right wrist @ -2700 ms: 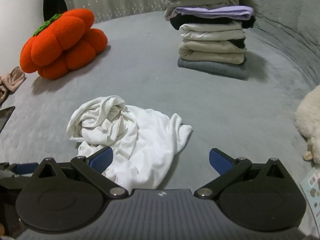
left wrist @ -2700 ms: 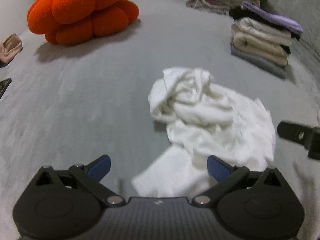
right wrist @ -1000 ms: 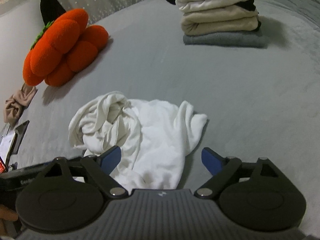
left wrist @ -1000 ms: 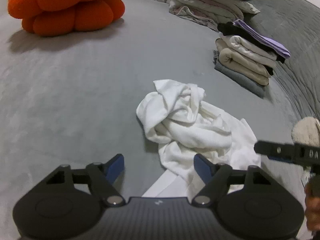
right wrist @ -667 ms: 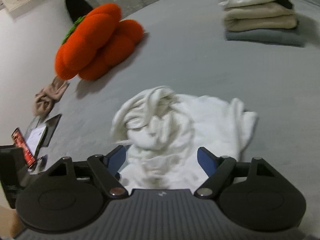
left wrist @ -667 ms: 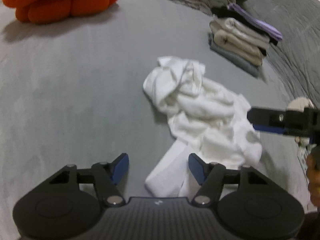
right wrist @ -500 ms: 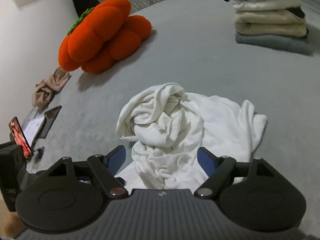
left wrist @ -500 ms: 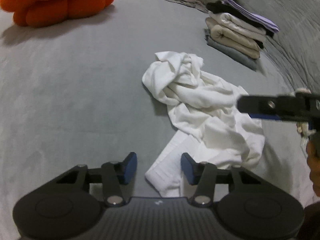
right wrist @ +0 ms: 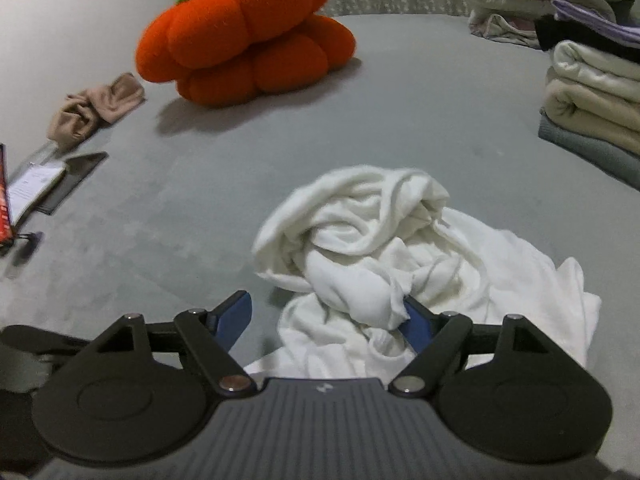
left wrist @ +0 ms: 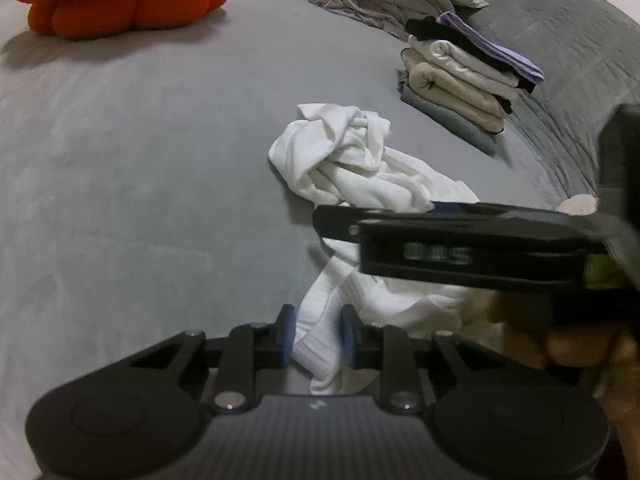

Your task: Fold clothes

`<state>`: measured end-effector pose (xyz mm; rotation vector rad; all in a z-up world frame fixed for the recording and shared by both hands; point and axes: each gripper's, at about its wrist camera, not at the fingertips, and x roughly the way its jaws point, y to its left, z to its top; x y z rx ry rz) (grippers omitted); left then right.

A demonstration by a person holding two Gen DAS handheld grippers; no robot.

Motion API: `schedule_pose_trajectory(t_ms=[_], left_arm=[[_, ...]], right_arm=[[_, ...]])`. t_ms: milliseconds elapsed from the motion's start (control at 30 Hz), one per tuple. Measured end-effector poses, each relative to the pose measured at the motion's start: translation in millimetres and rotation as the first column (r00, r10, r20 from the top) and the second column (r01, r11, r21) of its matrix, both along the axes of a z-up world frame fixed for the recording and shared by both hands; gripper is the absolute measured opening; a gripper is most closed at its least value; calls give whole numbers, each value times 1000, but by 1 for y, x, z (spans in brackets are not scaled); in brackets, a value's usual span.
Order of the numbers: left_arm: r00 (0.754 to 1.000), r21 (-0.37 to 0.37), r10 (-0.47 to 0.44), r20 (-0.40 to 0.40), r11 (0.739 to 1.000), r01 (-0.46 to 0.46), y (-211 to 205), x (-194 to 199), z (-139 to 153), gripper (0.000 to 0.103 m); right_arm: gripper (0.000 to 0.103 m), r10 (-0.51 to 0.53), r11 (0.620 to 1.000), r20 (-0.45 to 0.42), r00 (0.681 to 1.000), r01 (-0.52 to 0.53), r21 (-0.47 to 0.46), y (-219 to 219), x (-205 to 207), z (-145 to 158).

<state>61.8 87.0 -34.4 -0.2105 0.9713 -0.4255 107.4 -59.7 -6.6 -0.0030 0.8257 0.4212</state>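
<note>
The grey bed cover (right wrist: 224, 184) filled most of both views. On it, near the middle, lay the white garment (right wrist: 384, 248), crumpled in a twisted heap with one flatter part spread to the right. A ribbed end of it (left wrist: 320, 344) reached toward the left gripper (left wrist: 316, 340), whose jaws were closing with this end between the blue pads; the cloth seemed to touch both pads. The right gripper (right wrist: 326, 316) was wide apart and closing slowly over the near side of the heap; a fold of cloth covered part of its right pad. In the left wrist view the right gripper crossed the picture as a dark blurred bar and hid the middle of the garment. Behind stood an orange pumpkin cushion (right wrist: 248, 32) and a stack of folded clothes (left wrist: 468, 76), cut off in the right wrist view.
</note>
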Motion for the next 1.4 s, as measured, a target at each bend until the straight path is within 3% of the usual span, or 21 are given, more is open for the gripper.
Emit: schedule_pose_trajectory(t_ms=[133, 267, 467, 667, 800, 1033, 1100, 1167, 1233, 1267, 1300, 1400], left_arm=[[1000, 9, -5, 12, 1000, 4, -2, -2, 0, 25], [1000, 19, -1, 13, 1000, 1, -3, -2, 0, 24], [1000, 31, -2, 10, 1000, 2, -4, -1, 1, 24], [1000, 25, 1, -2, 1000, -1, -4, 1, 1, 24], [1000, 31, -4, -13, 1000, 4, -5, 3, 2, 24], [999, 9, 0, -41, 1000, 1, -4, 15, 5, 24], [999, -7, 14, -31, 1000, -14, -4, 19, 6, 24], [999, -26, 23, -28, 999, -24, -6, 25, 5, 25], [999, -51, 21, -37, 998, -23, -11, 31, 3, 29], [999, -54, 15, -36, 998, -17, -15, 33, 2, 31], [999, -55, 8, -32, 998, -10, -19, 35, 1, 32], [1000, -43, -16, -12, 999, 16, -30, 39, 1, 37]], right_arm=[[53, -15, 997, 70, 997, 19, -69, 4, -2, -5], [21, -48, 998, 97, 994, 51, -34, -9, -4, 1], [15, -130, 991, 134, 982, 125, 48, -43, -9, 23], [14, -215, 976, 141, 966, 208, 61, -79, -15, 34], [3, -267, 964, 160, 950, 263, 47, -103, -24, 39], [3, -304, 953, 106, 947, 299, 55, -146, -36, 36], [14, -298, 953, 74, 952, 292, 84, -151, -39, 34], [17, -278, 957, 51, 959, 272, 106, -150, -39, 35], [37, -252, 960, 27, 967, 247, 133, -147, -40, 36], [57, -247, 959, 21, 969, 241, 148, -143, -40, 37], [63, -241, 959, 20, 970, 235, 160, -139, -39, 37], [63, -221, 963, 36, 975, 213, 166, -125, -34, 39]])
